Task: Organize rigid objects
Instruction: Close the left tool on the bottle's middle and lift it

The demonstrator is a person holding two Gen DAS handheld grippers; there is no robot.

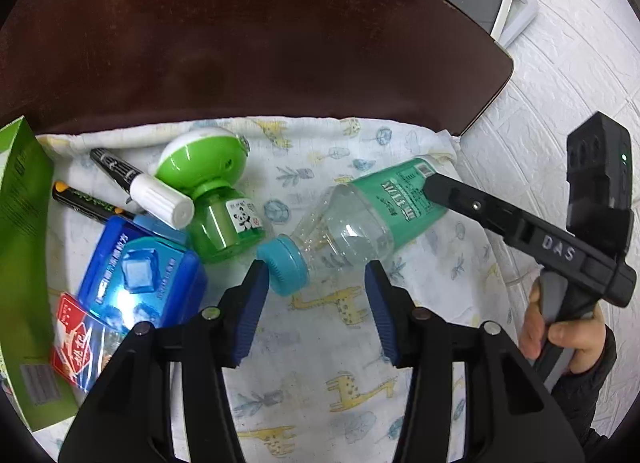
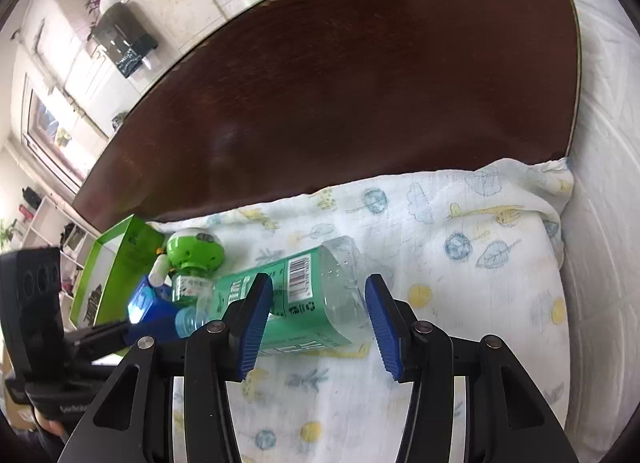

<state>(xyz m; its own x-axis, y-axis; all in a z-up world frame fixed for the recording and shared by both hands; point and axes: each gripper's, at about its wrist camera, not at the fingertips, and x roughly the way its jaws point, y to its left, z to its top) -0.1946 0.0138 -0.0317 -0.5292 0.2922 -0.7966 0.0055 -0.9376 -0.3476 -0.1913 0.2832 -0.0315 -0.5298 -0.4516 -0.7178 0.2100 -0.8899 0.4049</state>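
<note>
The sorting looks barely begun: the plastic bottle (image 1: 352, 219) lies on its side on the printed cloth (image 1: 320, 343), near the green box (image 1: 24, 263), while both left tongs (image 1: 316, 303) and right tongs (image 2: 318, 319) stand apart, holding nothing.
</note>
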